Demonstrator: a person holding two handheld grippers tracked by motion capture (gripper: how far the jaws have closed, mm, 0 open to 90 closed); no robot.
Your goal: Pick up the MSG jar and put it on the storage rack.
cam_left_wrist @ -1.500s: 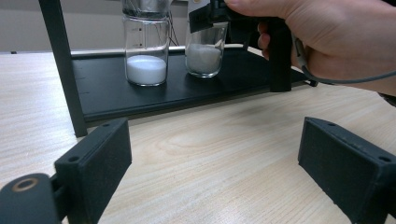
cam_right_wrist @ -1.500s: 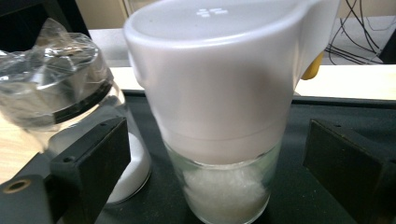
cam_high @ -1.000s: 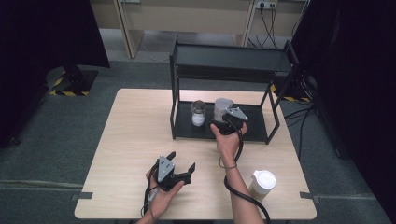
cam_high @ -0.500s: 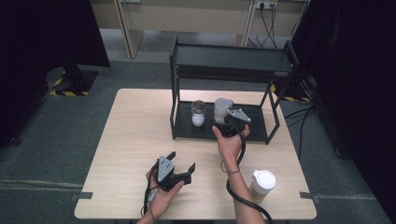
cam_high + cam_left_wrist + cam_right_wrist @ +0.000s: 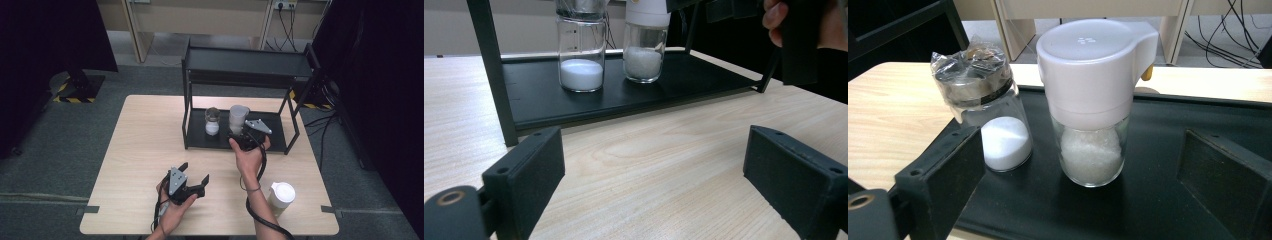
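My right gripper sits at the front edge of the black rack's lower shelf, jaws spread wide, nothing between them. The white-lidded jar stands upright on that shelf, straight ahead between the jaws but farther in, not touched. Just beside it stands the foil-capped jar with white powder, close but apart as far as I can tell. My left gripper rests low over the bare table near the front, jaws also spread, empty, well apart from the rack. My guess is that the white-lidded jar is the pick. Risks: one jaw lines up close to the foil-capped jar, so pushing in could nudge or tip it. The wide lid overhangs the glass; closing high on the lid may pop it or let the jar swing, and closing on smooth glass may slip. The upper shelf hangs low over the jars, so lifting too early could knock the lid against it. The lidded cup near my right forearm could get swept by the trailing cable on the way out.
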